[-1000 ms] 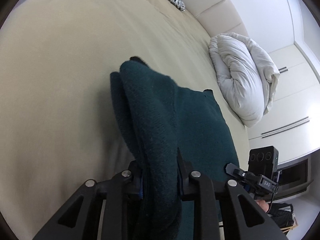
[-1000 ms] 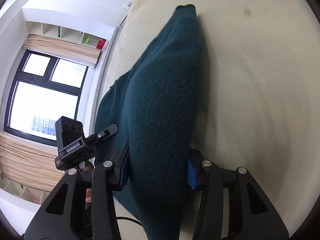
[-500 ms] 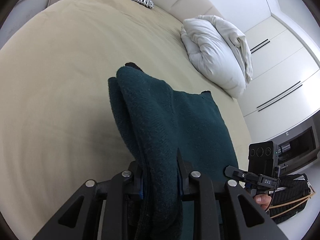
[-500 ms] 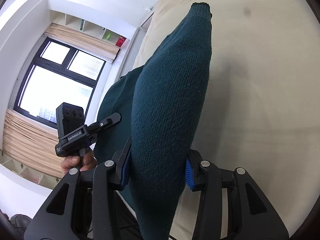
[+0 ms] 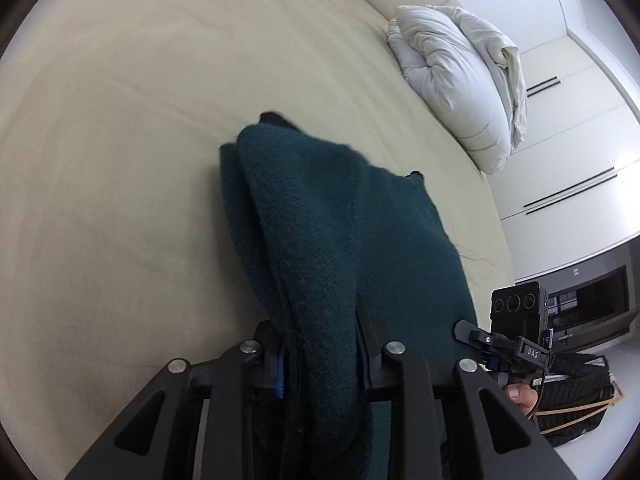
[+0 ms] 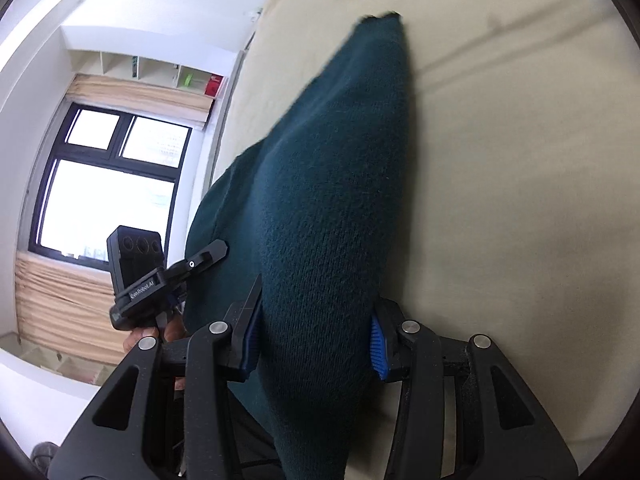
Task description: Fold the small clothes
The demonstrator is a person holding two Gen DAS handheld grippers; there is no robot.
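Nearest the lenses, a bunched thickness of the dark teal knitted garment (image 5: 320,264) is clamped in each tool: in the left wrist view it is gripped between the narrow-set blue pads of the left gripper (image 5: 320,356), whose jaws have just been opening slightly with the cloth between them and the pads apparently touching it, and in the right wrist view a fatter roll of the same garment (image 6: 332,208) is pinched by the right gripper (image 6: 316,344), its ribbed blue pads (image 6: 378,344) pressed into the knit on both sides. Two separate holds are presumably kept so that the cloth is spread between them and can be carried as one piece instead of dragging in a heap. Beyond the grips, the garment is draped forward and down, its far end appearing to rest on the beige bedsheet (image 5: 120,160), so the work surface is judged to be the bed and the piece is probably being laid out or doubled over there. The slight easing on the left may be a first release, though that cannot be confirmed. Beside each tool the other one is seen, held by a hand (image 6: 172,332) just next to the cloth. Farther off, a bundled white duvet (image 5: 460,80) is left at the bed's edge, well apart from the garment, and a window (image 6: 108,184) is seen beyond.
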